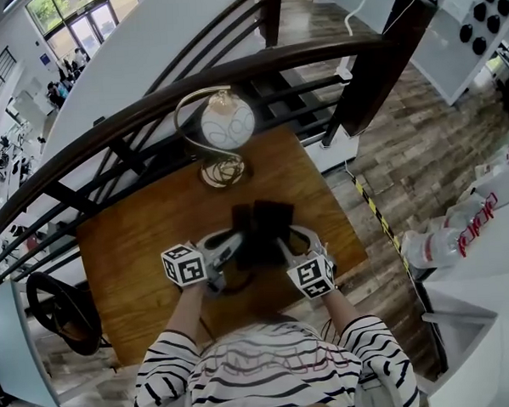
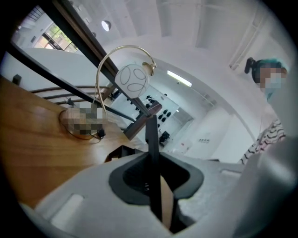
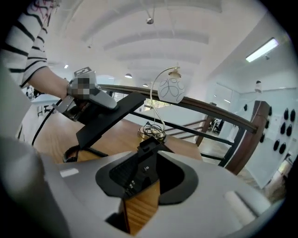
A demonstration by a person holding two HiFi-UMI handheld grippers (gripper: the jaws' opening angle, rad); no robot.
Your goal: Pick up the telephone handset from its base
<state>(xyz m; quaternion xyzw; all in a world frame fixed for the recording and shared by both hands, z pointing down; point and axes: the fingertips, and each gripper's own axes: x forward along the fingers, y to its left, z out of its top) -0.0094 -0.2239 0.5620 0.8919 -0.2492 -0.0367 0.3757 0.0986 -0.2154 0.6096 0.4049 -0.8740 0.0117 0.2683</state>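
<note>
Handset [image 2: 152,139] in the left gripper view: edge-on in the left tool [image 2: 156,190], pinched narrow, up off the bench [image 2: 32,135]. Right gripper view: right tool [image 3: 145,174] is half-shut on a black block [image 3: 137,162], maybe the base; one coiled cord [image 3: 77,152] trails below the handset. Lift higher and that cord could tug things over, or the thin slab twists loose. Head view: one handset, one lamp [image 1: 226,123], two tools.

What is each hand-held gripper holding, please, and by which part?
Left hand-held gripper: the black handset, pinched near one end. Right hand-held gripper: apparently the telephone base, by its near edge.
</note>
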